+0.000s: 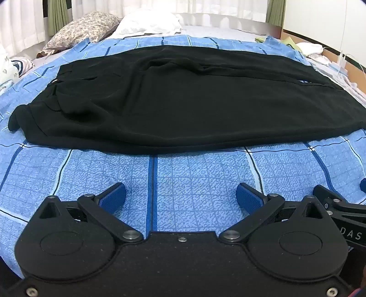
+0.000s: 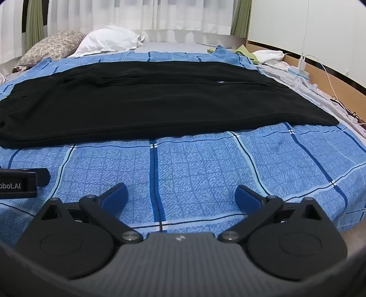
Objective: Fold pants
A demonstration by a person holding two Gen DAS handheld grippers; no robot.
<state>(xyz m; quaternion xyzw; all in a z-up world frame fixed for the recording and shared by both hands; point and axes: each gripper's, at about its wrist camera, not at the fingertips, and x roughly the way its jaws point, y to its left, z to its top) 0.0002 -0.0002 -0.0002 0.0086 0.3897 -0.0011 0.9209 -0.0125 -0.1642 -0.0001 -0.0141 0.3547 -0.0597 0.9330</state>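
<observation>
Blue pads: sitting on both fingers of each tongs, nearest the cameras.
Left tongs (image 1: pixel 180 194): hovering low over the bedspread, fingers spread wide, gripping nothing; a dark blue stripe is running up between them.
Right tongs (image 2: pixel 180 194): also hovering over the bedspread, fingers spread wide, gripping nothing.
Tongs relation: sitting side by side; the right one's black body is poking into the left view's right edge, the left one's body is showing at the right view's left edge with partial lettering.
Bedspread (image 1: pixel 196 173): blue checked cloth with darker stripes, lying over the bed, filling the near ground under both tongs; its front edge is dropping off at the lower right of the right view.
Pants (image 1: pixel 183 98): black, lying flat across the bedspread just beyond both tongs, well apart from the fingers; long axis running left to right, one leg lying on the other, waistband end sitting left, hem end reaching right. Some wrinkles are showing near the waist and along the far edge.
Pants in right view (image 2: pixel 148 102): stretching across from the left edge, hem corner ending at the right.
Patterned pillow (image 1: pixel 84 29): lying far left behind the pants.
White pillow (image 2: pixel 109 38): lying beside it.
Curtains (image 2: pixel 137 13): hanging white along the back, green drapes showing at the sides.
Headboard side (image 2: pixel 320 68): wooden panel running along the right, white cable and charger resting near it.
</observation>
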